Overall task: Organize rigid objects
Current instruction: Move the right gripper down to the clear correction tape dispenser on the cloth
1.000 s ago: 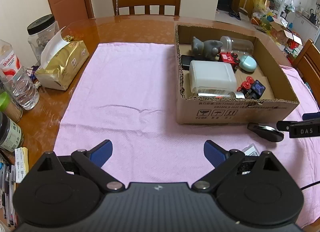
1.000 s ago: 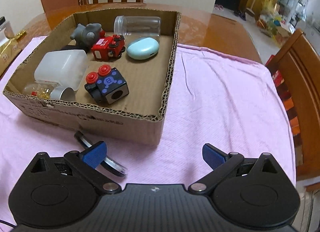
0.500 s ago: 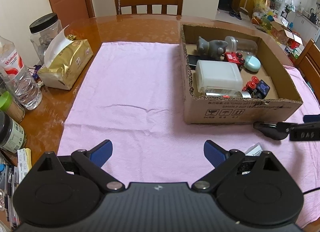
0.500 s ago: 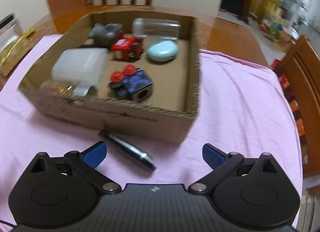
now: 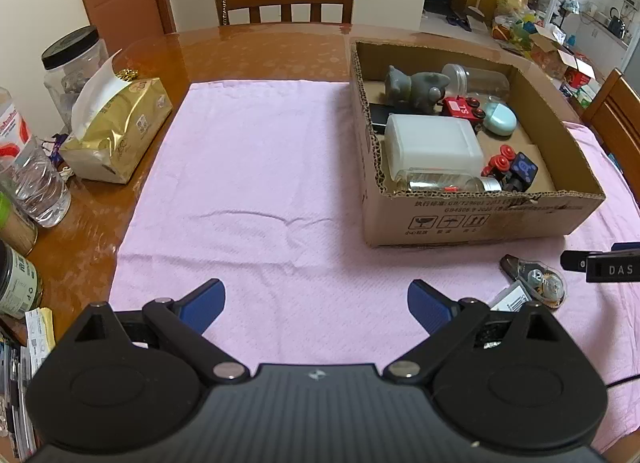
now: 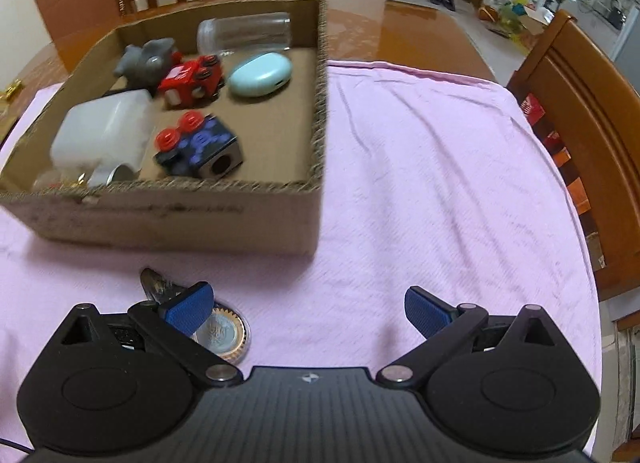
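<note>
Pink cloth (image 5: 256, 191) spread over wooden table (image 5: 256, 51). Cardboard box (image 5: 472, 219) on the cloth's right part, filled with white case (image 5: 434, 143), grey figure (image 5: 416, 85), clear jar (image 5: 480, 77), red car (image 6: 192, 79), teal case (image 6: 259, 74), black cube (image 6: 200, 143). Just before the box, flat on the cloth, tape dispenser (image 5: 538, 277). Left gripper (image 5: 316, 303) wide open, empty. Right gripper (image 6: 308, 309) wide open, empty, left pad over the dispenser.
</note>
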Motion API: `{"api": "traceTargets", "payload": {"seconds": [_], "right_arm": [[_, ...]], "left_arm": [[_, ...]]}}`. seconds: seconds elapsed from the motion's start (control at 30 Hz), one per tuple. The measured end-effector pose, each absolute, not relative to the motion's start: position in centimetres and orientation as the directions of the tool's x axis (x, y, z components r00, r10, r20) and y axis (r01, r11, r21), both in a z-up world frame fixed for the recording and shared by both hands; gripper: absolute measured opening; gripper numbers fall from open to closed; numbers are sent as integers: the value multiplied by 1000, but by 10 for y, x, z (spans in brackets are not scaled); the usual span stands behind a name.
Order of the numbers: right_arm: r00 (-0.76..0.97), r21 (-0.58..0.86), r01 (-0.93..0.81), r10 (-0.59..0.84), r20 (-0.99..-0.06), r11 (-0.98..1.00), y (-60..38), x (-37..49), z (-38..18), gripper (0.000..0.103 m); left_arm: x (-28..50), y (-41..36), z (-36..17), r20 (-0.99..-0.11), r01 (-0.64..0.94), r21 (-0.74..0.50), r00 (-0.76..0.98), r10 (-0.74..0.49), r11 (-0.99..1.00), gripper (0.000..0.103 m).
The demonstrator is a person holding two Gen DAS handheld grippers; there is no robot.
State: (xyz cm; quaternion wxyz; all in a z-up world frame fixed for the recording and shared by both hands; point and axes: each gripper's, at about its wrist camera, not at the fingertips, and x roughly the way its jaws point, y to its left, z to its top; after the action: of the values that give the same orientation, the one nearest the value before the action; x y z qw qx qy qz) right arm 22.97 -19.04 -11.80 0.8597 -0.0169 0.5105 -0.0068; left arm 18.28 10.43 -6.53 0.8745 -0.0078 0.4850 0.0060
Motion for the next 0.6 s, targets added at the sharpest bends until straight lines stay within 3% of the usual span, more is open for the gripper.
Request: {"api": "traceTargets", "payload": {"seconds": [0.23, 0.6], "right_arm": [[490, 38, -67, 66, -869, 997, -154, 231, -120, 103], [463, -43, -39, -20, -886, 998, -143, 241, -148, 103]], "left_arm": [[185, 104, -69, -854, 8, -9, 520, -12, 1000, 97], [183, 98, -77, -864, 54, 21, 504, -9, 998, 97]]}}
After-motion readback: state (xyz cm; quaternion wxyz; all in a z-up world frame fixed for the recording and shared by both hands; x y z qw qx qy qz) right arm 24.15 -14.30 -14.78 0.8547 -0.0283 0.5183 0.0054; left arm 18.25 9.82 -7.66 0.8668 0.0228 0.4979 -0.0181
